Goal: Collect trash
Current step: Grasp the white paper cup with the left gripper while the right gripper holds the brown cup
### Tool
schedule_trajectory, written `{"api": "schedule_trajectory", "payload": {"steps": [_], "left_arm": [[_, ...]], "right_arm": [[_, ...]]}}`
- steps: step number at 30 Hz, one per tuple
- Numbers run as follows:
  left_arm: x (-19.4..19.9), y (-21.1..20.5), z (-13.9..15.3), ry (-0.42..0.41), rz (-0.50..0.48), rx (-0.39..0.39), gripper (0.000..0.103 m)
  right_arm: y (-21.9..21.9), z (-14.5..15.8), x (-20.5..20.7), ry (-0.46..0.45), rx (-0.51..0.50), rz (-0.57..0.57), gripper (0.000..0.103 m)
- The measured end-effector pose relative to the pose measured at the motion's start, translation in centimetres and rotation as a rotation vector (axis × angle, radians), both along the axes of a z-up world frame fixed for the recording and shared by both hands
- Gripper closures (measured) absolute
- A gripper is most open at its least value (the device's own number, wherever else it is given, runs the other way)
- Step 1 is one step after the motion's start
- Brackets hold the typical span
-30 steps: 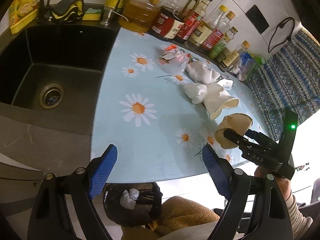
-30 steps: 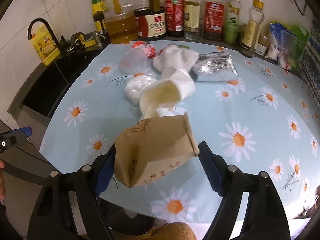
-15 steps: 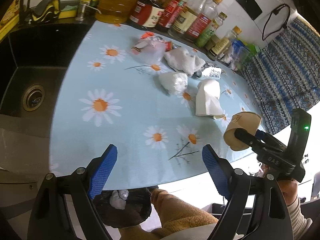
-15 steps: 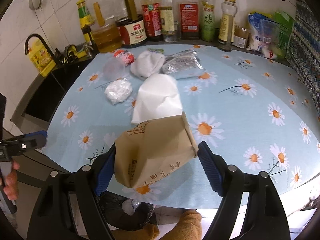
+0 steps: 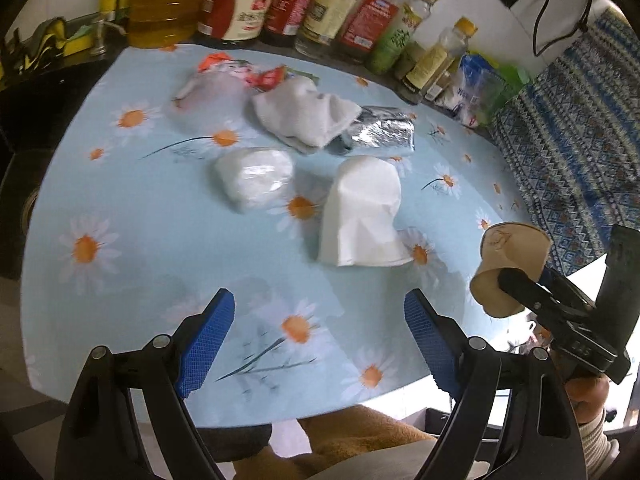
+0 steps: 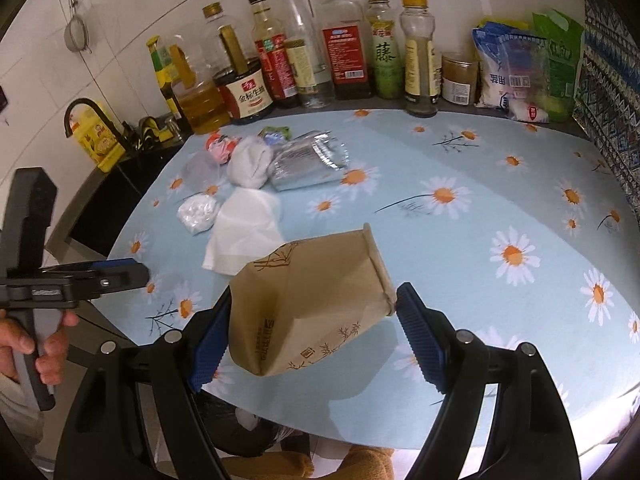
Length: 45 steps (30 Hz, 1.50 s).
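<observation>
- Spreading across both views, the counter [image 6: 480, 168] wears a pale blue cloth printed with daisies, with a row of bottles [image 6: 344, 48] standing along its back edge by the wall.
- The right gripper [image 6: 312, 332] has its jaws closed on a brown paper bag [image 6: 312, 304], held up off the cloth near the counter's front edge; the left wrist view shows the same bag [image 5: 508, 264] pinched from the side.
- The left gripper [image 5: 316, 340] hangs over the front of the counter with its jaws wide apart and nothing between them.
- A white paper bag [image 5: 360, 216] lies flat on the cloth, just beyond the left gripper.
- A silver foil pouch [image 5: 380, 132] lies further back, touching a crumpled white wad [image 5: 304, 114].
- A small clear bag of white material [image 5: 252, 178] sits just left of the white paper bag.
- A red-and-white wrapper [image 6: 220, 148] lies nearest the bottles, next to a clear plastic piece [image 6: 200, 166].
</observation>
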State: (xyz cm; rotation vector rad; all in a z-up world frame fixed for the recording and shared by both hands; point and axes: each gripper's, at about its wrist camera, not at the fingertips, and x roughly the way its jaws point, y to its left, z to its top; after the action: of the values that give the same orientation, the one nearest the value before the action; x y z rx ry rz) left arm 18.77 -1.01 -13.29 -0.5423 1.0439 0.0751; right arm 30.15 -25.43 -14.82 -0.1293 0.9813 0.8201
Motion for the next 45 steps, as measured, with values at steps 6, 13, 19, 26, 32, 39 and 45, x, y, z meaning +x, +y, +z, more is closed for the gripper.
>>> {"api": "schedule_trajectory", "payload": {"steps": [6, 13, 19, 26, 32, 39, 45], "left_arm": [[3.7, -2.1, -0.4, 0.051, -0.008, 0.03, 0.019], [7.4, -2.9, -0.2, 0.085, 0.012, 0.066, 0.019], [9.9, -3.1, -1.7, 0.147, 0.016, 0.105, 0.019], [12.2, -3.9, -2.2, 0.182, 0.02, 0.134, 0.019], [13.0, -4.0, -2.7, 0.206, 0.051, 0.176, 0.019], [13.0, -3.3, -3.5, 0.219, 0.086, 0.178, 0.021], [12.4, -3.5, -3.6, 0.204, 0.068, 0.176, 0.035]], "right_arm": [[-2.6, -0.2, 2.5, 0.021, 0.046, 0.028, 0.025], [-5.1, -0.5, 4.5, 0.035, 0.089, 0.044, 0.025], [-6.2, -1.3, 5.3, 0.066, 0.116, 0.064, 0.025], [-7.2, -2.2, 6.7, 0.112, 0.152, 0.072, 0.025], [-7.9, -3.0, 8.1, 0.141, 0.176, 0.066, 0.025], [-7.8, -3.4, 8.6, 0.159, 0.187, 0.085, 0.025], [-7.7, -3.4, 8.8, 0.165, 0.199, 0.092, 0.025]]}}
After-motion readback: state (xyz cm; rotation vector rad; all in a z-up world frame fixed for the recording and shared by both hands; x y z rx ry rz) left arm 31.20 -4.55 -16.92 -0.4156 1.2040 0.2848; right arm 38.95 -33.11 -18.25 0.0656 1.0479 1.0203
